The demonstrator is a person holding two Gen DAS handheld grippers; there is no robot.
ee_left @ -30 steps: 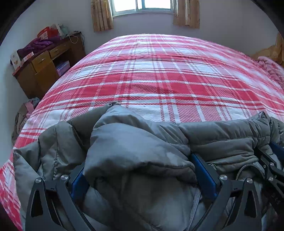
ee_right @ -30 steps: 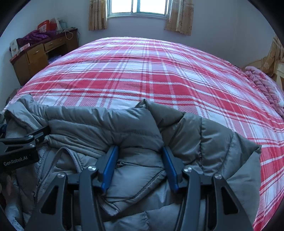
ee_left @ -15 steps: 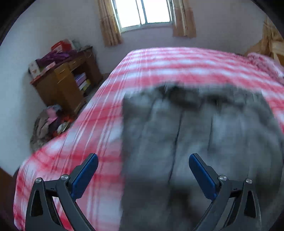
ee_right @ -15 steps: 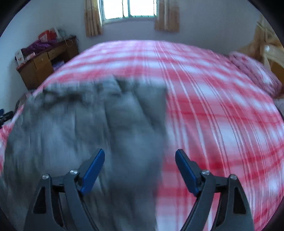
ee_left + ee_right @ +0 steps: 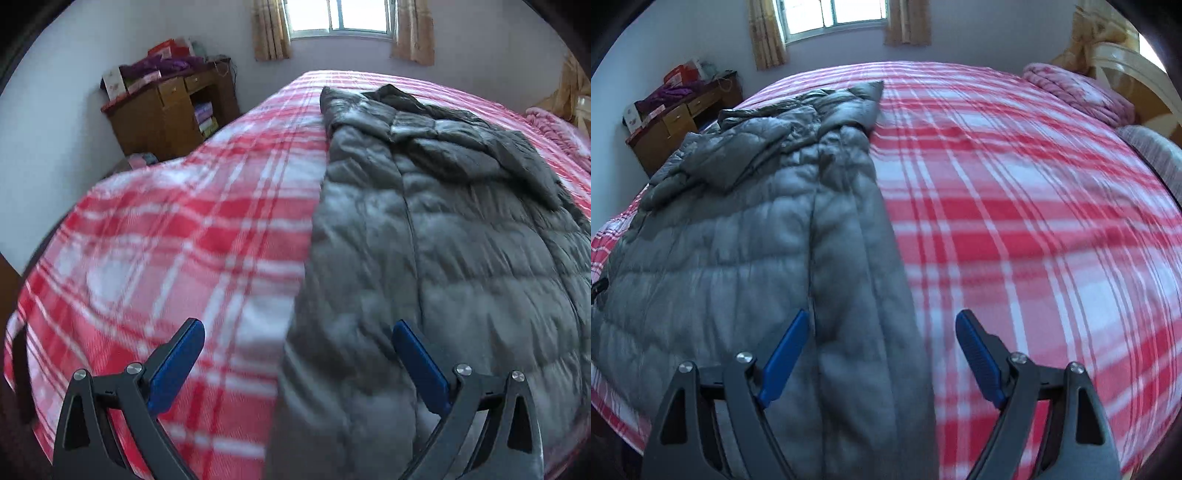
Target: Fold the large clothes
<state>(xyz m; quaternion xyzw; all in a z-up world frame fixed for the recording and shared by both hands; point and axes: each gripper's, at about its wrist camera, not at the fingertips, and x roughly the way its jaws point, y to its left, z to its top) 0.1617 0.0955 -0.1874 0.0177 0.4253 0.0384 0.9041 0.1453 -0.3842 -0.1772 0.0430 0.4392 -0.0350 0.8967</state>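
A large grey quilted down jacket [image 5: 443, 236] lies spread lengthwise on the red-and-white plaid bed [image 5: 192, 229], its hood and collar at the far end. It also shows in the right wrist view [image 5: 768, 229]. My left gripper [image 5: 295, 343] is open and empty, above the jacket's left edge near the hem. My right gripper [image 5: 882, 336] is open and empty, above the jacket's right edge near the hem. Nothing is between either pair of blue pads.
A wooden desk [image 5: 170, 107] with boxes and purple cloth stands at the far left by the wall. A pink folded blanket [image 5: 1075, 92] and a headboard [image 5: 1134, 74] are at the bed's right side. The plaid bed [image 5: 1034, 206] stretches to the jacket's right.
Both grippers held the bunched jacket a second ago. They have let it go and pulled back and up; the jacket now lies spread flat on the bed.
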